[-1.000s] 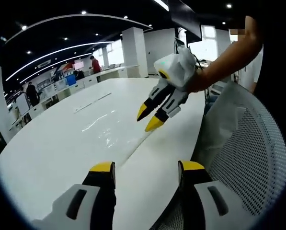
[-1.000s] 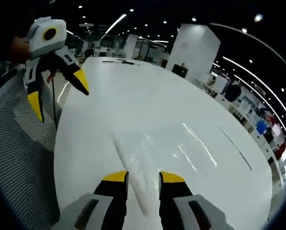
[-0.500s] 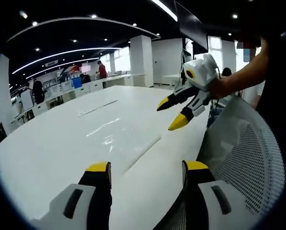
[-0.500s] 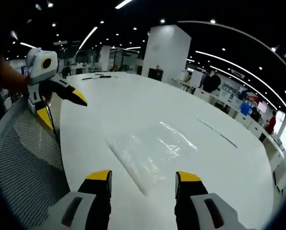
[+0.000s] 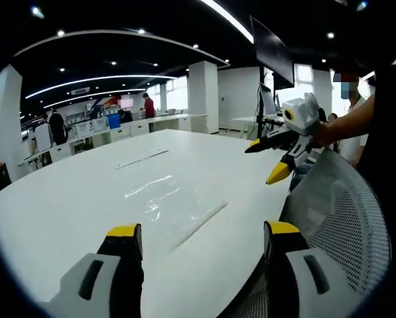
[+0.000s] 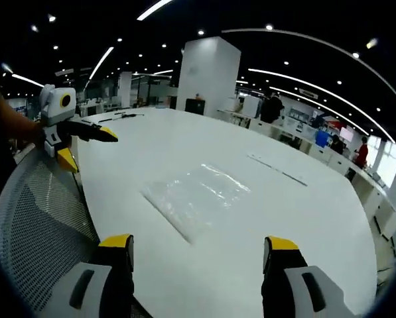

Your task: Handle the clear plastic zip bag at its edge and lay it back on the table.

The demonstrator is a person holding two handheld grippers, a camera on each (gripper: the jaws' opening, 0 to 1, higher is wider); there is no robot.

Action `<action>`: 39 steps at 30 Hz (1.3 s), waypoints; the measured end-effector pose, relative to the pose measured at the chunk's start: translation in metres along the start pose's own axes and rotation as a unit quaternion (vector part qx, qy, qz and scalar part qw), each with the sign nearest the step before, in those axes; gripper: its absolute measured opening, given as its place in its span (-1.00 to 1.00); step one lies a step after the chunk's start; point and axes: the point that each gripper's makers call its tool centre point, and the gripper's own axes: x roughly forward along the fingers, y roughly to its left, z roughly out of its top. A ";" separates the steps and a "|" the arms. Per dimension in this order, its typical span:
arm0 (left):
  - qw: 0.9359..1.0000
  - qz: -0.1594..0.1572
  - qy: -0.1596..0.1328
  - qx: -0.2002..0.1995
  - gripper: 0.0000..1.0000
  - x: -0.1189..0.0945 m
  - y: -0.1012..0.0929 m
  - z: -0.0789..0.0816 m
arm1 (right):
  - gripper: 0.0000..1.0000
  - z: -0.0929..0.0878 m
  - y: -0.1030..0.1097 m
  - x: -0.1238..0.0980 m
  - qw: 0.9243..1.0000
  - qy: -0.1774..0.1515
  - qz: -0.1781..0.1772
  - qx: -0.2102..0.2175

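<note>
A clear plastic zip bag (image 5: 168,199) lies flat on the white table (image 5: 65,199), its zip strip toward my side. In the right gripper view the bag (image 6: 194,195) rests ahead of the jaws, untouched. My left gripper (image 5: 201,232) stands open above the table's near edge, short of the bag. My right gripper (image 6: 198,242) is open too, jaws wide, nothing between them. The right gripper (image 5: 272,159) also appears at the right of the left gripper view, and the left gripper (image 6: 85,142) at the left of the right gripper view, both held off the table.
A mesh chair back (image 5: 343,225) stands close against the table edge, also seen as the chair (image 6: 38,225). A thin strip (image 5: 141,158) lies farther along the table. A white pillar (image 6: 207,76), desks and people stand in the background.
Both grippers have pulled back and up from the bag. The right gripper's jaws went from nearly together over the bag's edge to wide open; the bag stays flat on the table.
</note>
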 end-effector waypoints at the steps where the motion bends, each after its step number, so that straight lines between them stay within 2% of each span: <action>1: 1.000 0.002 -0.001 0.000 0.58 0.000 0.001 0.001 | 0.62 -0.001 0.001 -0.002 1.000 -0.001 -0.003 0.000; 3: 1.000 0.006 -0.006 -0.003 0.62 -0.001 0.003 0.002 | 0.71 -0.003 0.003 -0.005 1.000 -0.012 -0.007 0.007; 8: 1.000 0.012 -0.006 0.005 0.62 -0.004 0.005 0.003 | 0.85 -0.013 0.008 -0.007 1.000 -0.012 -0.008 0.012; 12: 1.000 0.018 -0.012 -0.004 0.66 -0.005 0.007 0.002 | 0.99 -0.005 0.005 -0.007 0.999 -0.038 -0.012 0.023; 16: 0.999 0.029 -0.015 0.002 0.80 -0.005 0.013 -0.003 | 0.99 -0.006 0.007 -0.005 0.999 -0.041 -0.012 0.015; 20: 0.999 0.034 -0.038 -0.005 0.98 -0.005 0.015 0.005 | 1.00 -0.004 0.007 -0.005 0.999 -0.044 -0.016 0.007; 39: 0.999 0.028 -0.024 -0.002 0.98 -0.003 0.012 -0.001 | 1.00 -0.003 0.003 -0.007 0.998 -0.049 -0.032 0.021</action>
